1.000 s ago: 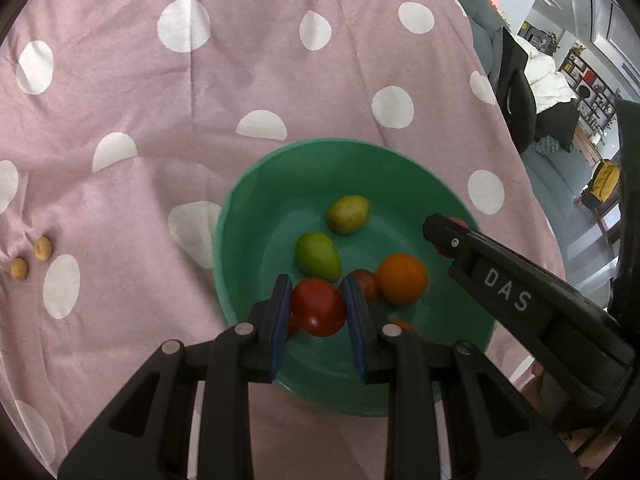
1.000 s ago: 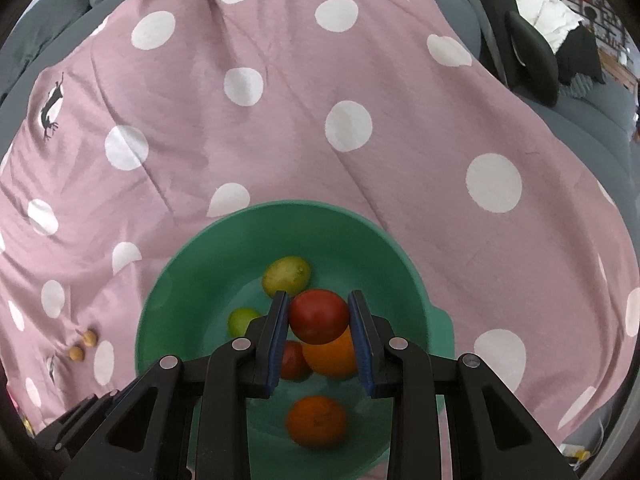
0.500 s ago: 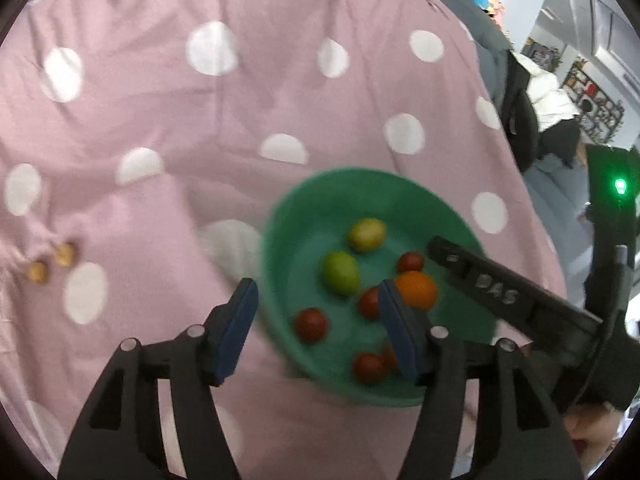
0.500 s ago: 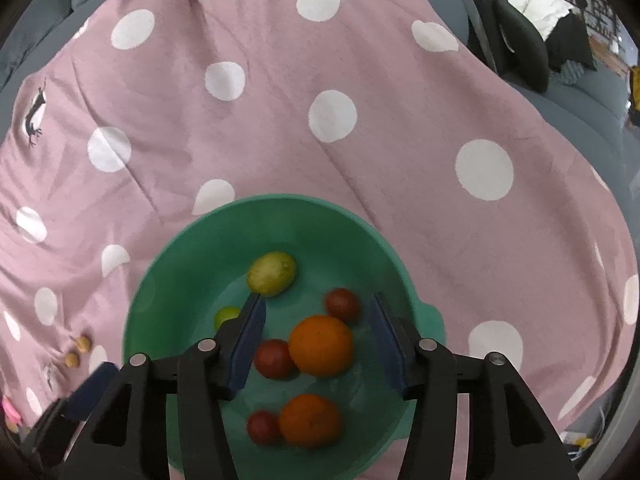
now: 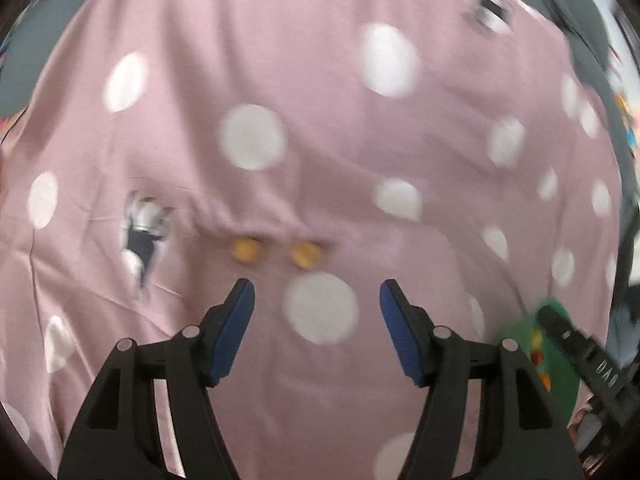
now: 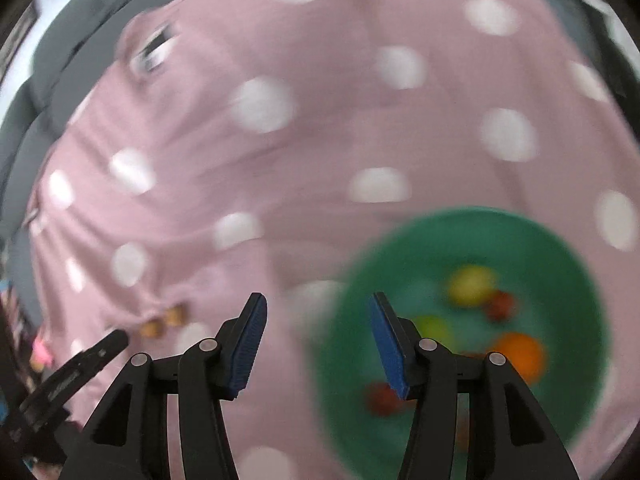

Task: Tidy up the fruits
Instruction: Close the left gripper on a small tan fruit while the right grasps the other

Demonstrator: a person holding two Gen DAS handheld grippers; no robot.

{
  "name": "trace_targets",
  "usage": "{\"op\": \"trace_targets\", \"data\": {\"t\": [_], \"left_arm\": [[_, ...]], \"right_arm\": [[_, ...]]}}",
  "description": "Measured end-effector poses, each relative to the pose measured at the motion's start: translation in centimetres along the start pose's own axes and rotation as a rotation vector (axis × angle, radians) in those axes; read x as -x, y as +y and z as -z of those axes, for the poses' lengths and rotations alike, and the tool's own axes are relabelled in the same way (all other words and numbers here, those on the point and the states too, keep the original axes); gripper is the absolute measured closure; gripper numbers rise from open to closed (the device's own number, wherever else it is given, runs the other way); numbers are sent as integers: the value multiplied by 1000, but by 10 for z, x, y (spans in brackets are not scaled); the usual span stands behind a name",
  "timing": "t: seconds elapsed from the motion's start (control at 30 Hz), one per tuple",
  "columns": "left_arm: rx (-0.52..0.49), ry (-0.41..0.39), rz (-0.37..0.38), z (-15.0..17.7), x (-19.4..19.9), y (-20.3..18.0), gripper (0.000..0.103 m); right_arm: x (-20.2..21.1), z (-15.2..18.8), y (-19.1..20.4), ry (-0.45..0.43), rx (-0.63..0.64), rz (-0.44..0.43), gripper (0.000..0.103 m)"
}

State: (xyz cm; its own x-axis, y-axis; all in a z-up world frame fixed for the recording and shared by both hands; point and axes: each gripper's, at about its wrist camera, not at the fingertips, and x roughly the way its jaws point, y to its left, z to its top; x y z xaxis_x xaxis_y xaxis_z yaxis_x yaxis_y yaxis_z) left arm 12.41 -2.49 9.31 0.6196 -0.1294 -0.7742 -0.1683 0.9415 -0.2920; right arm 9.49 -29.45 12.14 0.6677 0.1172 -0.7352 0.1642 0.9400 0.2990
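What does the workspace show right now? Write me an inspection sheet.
Surface: pink spotted cloth, wrinkled.
Job's things: green bowl holds blurred fruits; two small fruits lie on the cloth outside it.
Clutter: nothing seen.
Grippers: left gripper open, empty, pointing near the small fruits; right gripper open, empty, beside the bowl.
Cables: nothing seen.
Surroundings: grey sofa behind the cloth.

A pink cloth with white dots covers the surface. Two small yellow-brown fruits lie side by side on it. A green bowl with fruit inside sits on it too.
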Motion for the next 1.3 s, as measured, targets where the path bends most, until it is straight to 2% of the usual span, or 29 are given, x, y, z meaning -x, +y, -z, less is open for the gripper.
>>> {"op": "trace_targets", "data": {"t": [0.1, 0.23, 0.3, 0.4, 0.5, 0.63, 0.8, 0.9, 1.1, 1.23, 1.3], "left_arm": [[96, -2, -3, -14, -5, 31, 43], [195, 34, 9, -24, -19, 64, 56], [199, 55, 0, -29, -29, 72, 62], [208, 65, -18, -33, -36, 81, 63], [238, 76, 27, -35, -41, 86, 63], [182, 71, 13, -37, -44, 74, 63], [181, 102, 31, -37, -59, 70, 63], [174, 111, 26, -36, -67, 65, 63], [139, 145, 26, -34, -88, 53, 63], [114, 165, -30, -30, -102, 49, 63], [116, 183, -28, -28, -109, 49, 69]], "right_arm": [[-34, -4, 54, 57, 95, -81, 49], [-84, 2, 118, 174, 196, -215, 49], [-107, 9, 143, 213, 248, -226, 57], [-134, 22, 163, 254, 296, -197, 62], [-149, 28, 169, 265, 298, -186, 63], [-160, 36, 172, 258, 331, -121, 63], [-169, 40, 166, 287, 298, -179, 75], [-166, 39, 162, 290, 298, -176, 75], [-146, 19, 130, 246, 193, -184, 75], [-135, 7, 114, 220, 159, -187, 75], [-133, 2, 108, 209, 136, -189, 76]]}}
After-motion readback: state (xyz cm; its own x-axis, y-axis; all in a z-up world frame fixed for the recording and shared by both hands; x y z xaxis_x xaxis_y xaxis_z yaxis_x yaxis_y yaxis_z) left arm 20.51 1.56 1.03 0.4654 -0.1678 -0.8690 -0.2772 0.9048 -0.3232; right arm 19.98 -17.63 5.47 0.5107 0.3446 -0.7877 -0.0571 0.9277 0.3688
